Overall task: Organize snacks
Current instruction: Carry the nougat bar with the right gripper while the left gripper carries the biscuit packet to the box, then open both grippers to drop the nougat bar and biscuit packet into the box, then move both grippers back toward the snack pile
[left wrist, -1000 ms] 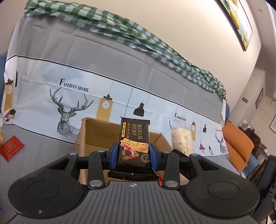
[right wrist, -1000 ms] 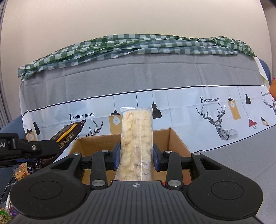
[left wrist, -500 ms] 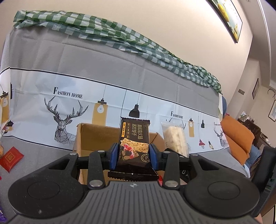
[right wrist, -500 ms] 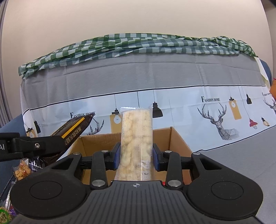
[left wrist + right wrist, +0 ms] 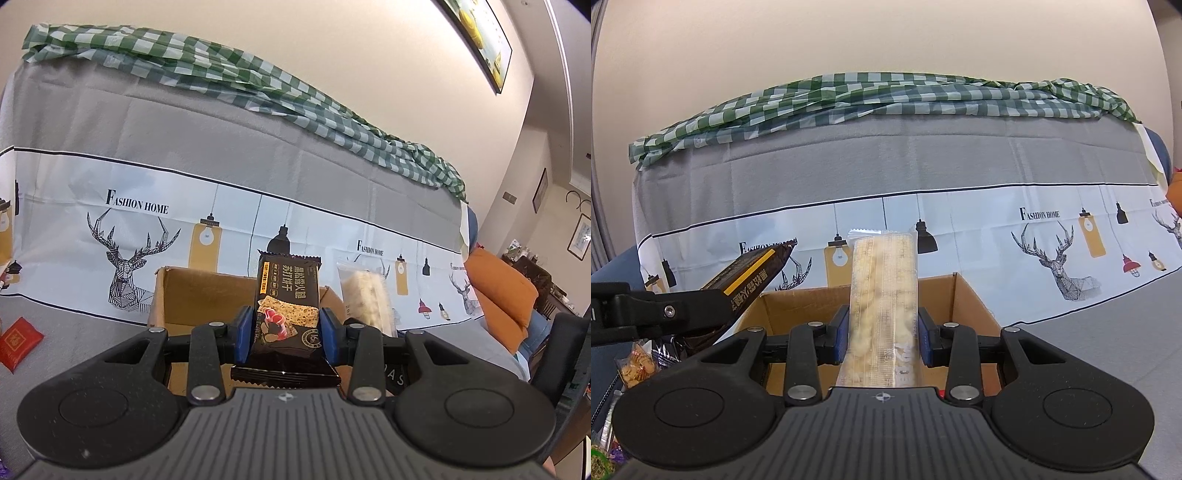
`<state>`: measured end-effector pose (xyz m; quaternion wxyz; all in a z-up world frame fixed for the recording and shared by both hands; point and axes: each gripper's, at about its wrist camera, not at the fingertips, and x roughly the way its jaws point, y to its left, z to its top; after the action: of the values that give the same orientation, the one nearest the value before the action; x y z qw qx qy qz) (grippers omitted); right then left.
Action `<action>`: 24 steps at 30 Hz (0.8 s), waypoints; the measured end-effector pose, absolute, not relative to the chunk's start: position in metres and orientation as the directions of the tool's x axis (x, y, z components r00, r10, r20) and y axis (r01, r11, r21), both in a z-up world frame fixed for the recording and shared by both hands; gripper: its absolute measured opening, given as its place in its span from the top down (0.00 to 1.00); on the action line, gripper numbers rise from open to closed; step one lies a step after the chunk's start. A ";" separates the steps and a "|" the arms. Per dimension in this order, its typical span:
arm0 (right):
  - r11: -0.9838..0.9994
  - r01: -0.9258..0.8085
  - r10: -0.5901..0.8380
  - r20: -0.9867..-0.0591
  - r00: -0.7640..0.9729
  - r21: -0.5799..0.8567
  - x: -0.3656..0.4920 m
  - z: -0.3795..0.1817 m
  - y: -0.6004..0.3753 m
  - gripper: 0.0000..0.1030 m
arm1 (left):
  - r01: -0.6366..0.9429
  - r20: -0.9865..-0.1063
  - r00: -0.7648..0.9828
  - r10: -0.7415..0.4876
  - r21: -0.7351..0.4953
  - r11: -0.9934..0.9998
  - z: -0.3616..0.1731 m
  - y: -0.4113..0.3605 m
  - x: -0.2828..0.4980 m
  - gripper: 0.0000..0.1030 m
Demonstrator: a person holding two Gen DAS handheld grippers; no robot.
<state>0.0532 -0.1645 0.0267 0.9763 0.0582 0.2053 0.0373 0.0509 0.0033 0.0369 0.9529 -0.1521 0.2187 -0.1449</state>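
Left gripper (image 5: 286, 334) is clamped on a black cracker pack (image 5: 288, 299), blue pads pressing both long sides, pack standing upright with its crimped bottom edge hanging just below the pads. Right gripper (image 5: 882, 336) is clamped on a clear rice-cracker pack (image 5: 882, 288), also upright, pale puffed pieces visible through the film, its top seal well above the pads. Both packs sit over an open cardboard box (image 5: 192, 291), which lies directly ahead of both grippers on a grey cover; box flaps are up, and what is inside cannot be made out from either view. In the right wrist view the left gripper's arm comes in from the left edge with the black pack tilted toward the near-left corner of the box (image 5: 964, 302). In the left wrist view the clear pack (image 5: 365, 295) shows just to the right of the black one. A red packet (image 5: 18, 339) lies on the cover, well left of the box. Loose snacks (image 5: 635, 365) are piled at the lower left of the right view. Behind: a deer-print sheet (image 5: 1056, 254) and a green checked cloth (image 5: 886, 96) on top.
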 end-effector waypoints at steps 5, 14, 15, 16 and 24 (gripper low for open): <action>0.990 -0.048 0.096 -0.396 0.913 0.129 0.053 0.027 -0.165 0.63 | 0.213 -0.369 0.862 -0.346 -0.356 0.910 0.036 0.003 0.050 0.59; 0.993 -0.004 0.051 -0.396 0.917 0.119 0.053 0.026 -0.168 0.45 | 0.253 -0.337 0.861 -0.380 -0.366 0.896 0.038 0.000 0.046 0.27; 0.993 0.004 0.044 -0.397 0.917 0.119 0.053 0.027 -0.169 0.44 | 0.253 -0.336 0.861 -0.382 -0.369 0.895 0.038 0.001 0.046 0.28; 0.993 0.012 0.036 -0.397 0.917 0.118 0.054 0.026 -0.169 0.43 | 0.251 -0.337 0.861 -0.382 -0.372 0.894 0.038 0.001 0.047 0.29; 0.993 0.003 0.045 -0.402 0.914 0.120 0.055 0.027 -0.164 0.42 | 0.242 -0.342 0.864 -0.369 -0.361 0.901 0.038 0.006 0.045 0.42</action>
<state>0.0549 -0.1636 0.0265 0.9766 0.0592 0.2067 0.0108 0.0453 0.0065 0.0380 0.9529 -0.1551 0.2057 -0.1603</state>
